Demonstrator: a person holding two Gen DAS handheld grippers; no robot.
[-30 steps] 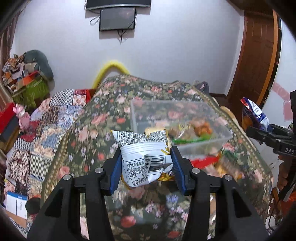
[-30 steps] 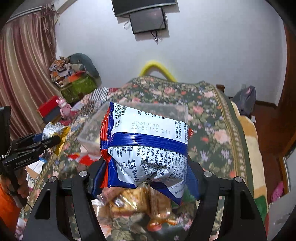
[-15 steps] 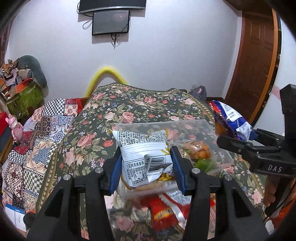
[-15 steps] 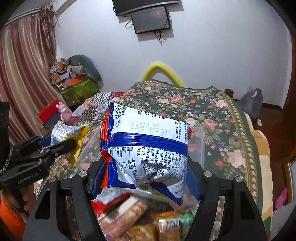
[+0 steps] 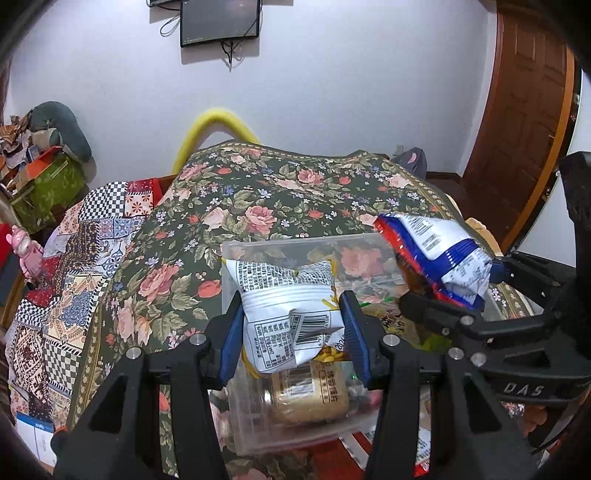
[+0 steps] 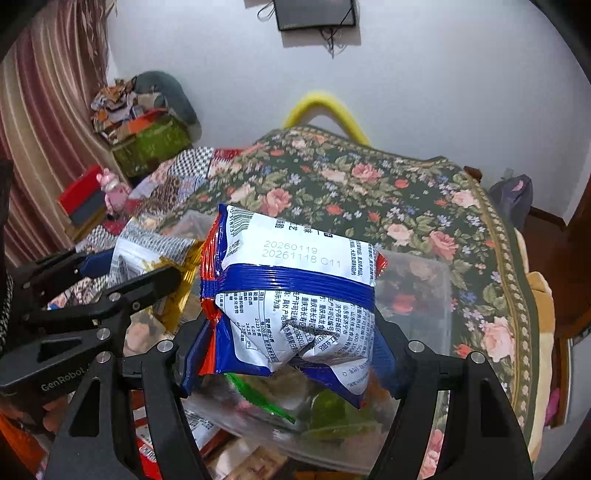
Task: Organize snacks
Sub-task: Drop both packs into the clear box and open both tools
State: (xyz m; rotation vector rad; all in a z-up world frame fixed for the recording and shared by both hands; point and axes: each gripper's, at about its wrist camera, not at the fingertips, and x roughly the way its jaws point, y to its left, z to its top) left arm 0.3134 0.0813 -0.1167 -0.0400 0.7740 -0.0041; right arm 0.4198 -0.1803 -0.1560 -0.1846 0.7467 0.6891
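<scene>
My left gripper (image 5: 293, 332) is shut on a white and yellow snack packet (image 5: 288, 306) and holds it over the near left part of a clear plastic bin (image 5: 295, 245). My right gripper (image 6: 291, 350) is shut on a white, blue and red snack packet (image 6: 291, 291) and holds it over the same bin (image 6: 417, 273). The right gripper and its packet (image 5: 439, 254) show at the right of the left wrist view. The left gripper and its packet (image 6: 147, 251) show at the left of the right wrist view. Several snack packets (image 5: 310, 391) lie in the bin.
The bin stands on a floral bedspread (image 5: 258, 199). Red snack packets (image 6: 147, 454) lie beside the bin near me. A patchwork quilt (image 5: 74, 251) lies to the left. A wooden door (image 5: 524, 110) is at the right, a wall screen (image 5: 219, 22) ahead.
Both grippers have moved forward and down with their packets, from before the bin to over it. The two grippers have come closer together.
</scene>
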